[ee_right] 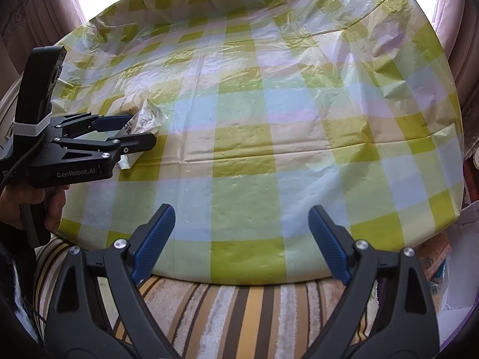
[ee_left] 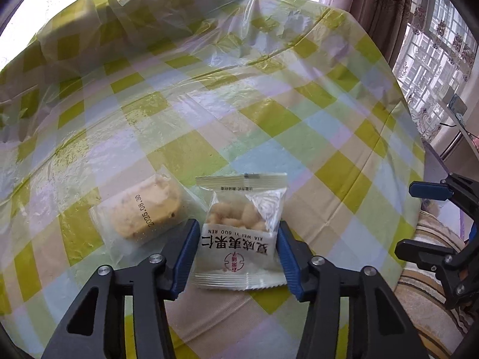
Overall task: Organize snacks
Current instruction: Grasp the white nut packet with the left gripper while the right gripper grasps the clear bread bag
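Observation:
A white nut packet (ee_left: pixel 242 233) with Chinese print lies on the checked tablecloth (ee_left: pixel 239 104). My left gripper (ee_left: pixel 238 249) has its blue pads on both sides of the packet, touching its edges. A clear-wrapped yellow cake (ee_left: pixel 146 212) lies just left of it. In the right wrist view my left gripper (ee_right: pixel 131 133) shows at the left, around the packet (ee_right: pixel 143 119). My right gripper (ee_right: pixel 241 239) is open and empty above the table's near edge. It also shows at the right edge of the left wrist view (ee_left: pixel 419 221).
The round table (ee_right: pixel 284 119) is covered by a crinkled plastic sheet over green, blue and beige checks. A striped cushion (ee_right: pixel 224 308) lies below the near edge. Curtains (ee_left: pixel 383 9) and a window hang behind and to the right.

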`<state>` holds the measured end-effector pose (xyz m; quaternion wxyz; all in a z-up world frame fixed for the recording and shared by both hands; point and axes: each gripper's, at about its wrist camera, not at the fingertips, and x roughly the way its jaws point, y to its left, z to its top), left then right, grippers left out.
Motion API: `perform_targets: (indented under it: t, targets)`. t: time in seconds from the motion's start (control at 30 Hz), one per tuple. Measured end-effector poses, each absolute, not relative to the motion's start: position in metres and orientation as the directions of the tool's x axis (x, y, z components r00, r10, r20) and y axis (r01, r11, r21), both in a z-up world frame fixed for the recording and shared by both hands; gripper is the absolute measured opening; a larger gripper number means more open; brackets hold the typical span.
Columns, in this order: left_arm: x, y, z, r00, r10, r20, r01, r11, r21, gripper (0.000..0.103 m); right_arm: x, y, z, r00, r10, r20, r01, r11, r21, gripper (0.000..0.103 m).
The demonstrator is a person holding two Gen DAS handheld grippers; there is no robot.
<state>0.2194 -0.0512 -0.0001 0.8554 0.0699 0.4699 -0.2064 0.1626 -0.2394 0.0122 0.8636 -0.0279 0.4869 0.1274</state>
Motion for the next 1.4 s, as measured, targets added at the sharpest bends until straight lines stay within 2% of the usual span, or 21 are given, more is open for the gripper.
perform_targets:
  t: [0.17,0.33,0.53,0.77,0.9,1.1,1.3,1.33,1.4]
  targets:
    - [0.206,-0.052,0.0,0.483,-0.263,-0.835,0.395,0.917,-0.06,0.047,0.167,-0.233,0.012,0.491,0.187,-0.851,-0.263,0.963,0.059,0.092]
    - [0.187,-0.038,0.002,0.473,-0.266,-0.84,0.31,0.943,-0.124,0.044,0.179,-0.225,0.017,0.5,0.192,-0.844,-0.268,0.962,0.06,0.092]
    - [0.167,-0.005,0.003,0.493,-0.234,-0.838,0.121,0.972,-0.2,0.043,0.203,-0.197,0.019,0.502,0.215,-0.837,-0.311,0.949,0.057,0.092]
    - [0.154,0.048,0.0,0.559,-0.141,-0.817,-0.151,0.952,-0.268,0.043,0.232,-0.13,0.011,0.489,0.272,-0.829,-0.472,0.881,0.011,0.092]
    - [0.146,0.07,-0.001,0.592,-0.106,-0.799,-0.251,0.918,-0.308,0.043,0.243,-0.094,0.004,0.48,0.276,-0.833,-0.542,0.839,-0.035,0.092]
    - [0.147,0.074,-0.001,0.604,-0.097,-0.791,-0.267,0.911,-0.316,0.043,0.258,-0.062,0.005,0.49,0.317,-0.812,-0.613,0.788,-0.062,0.092]
    - [0.143,0.079,-0.002,0.615,-0.098,-0.782,-0.28,0.9,-0.333,0.043,0.272,-0.045,-0.011,0.457,0.296,-0.839,-0.64,0.764,-0.079,0.091]
    - [0.143,0.079,-0.002,0.616,-0.097,-0.781,-0.282,0.899,-0.334,0.043,0.274,-0.045,-0.013,0.443,0.298,-0.845,-0.642,0.764,-0.067,0.085]
    - [0.143,0.079,-0.002,0.617,-0.098,-0.781,-0.281,0.899,-0.334,0.043,0.274,-0.047,-0.012,0.44,0.311,-0.842,-0.63,0.775,-0.043,0.081]
